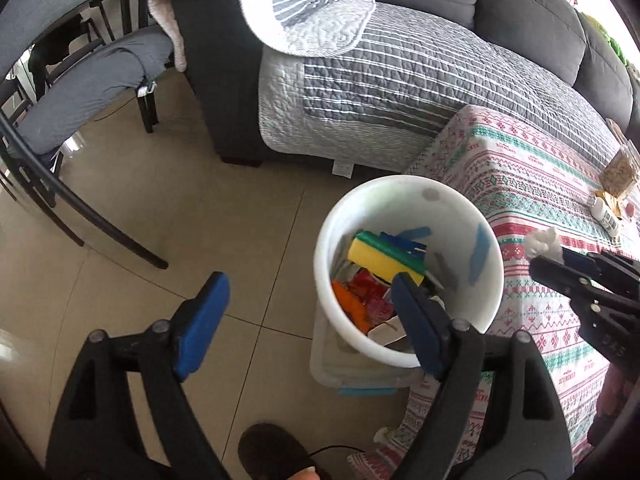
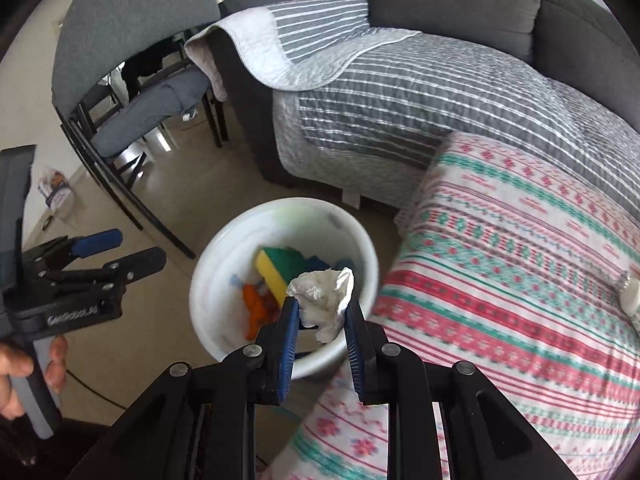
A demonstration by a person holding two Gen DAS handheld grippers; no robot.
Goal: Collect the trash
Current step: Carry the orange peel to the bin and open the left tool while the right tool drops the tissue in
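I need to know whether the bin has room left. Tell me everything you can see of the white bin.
The white bin is a round, smooth, plastic-looking pail, upright on the tiled floor beside the cloth-covered table. It is open-topped and partly filled: a yellow-and-green sponge, orange and red scraps and blue pieces lie at the bottom, well below the rim. The right gripper holds a crumpled tissue above it.

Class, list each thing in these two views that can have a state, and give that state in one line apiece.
Left gripper: open, holding nothing.
Right gripper: shut on the tissue.
Tissue: crumpled, held above the bucket's near rim, not yet dropped.
Bucket: upright on the floor, no lid, partly filled.
Sponge: lying inside the bucket.
Small bottle: lying on its side on the tablecloth.
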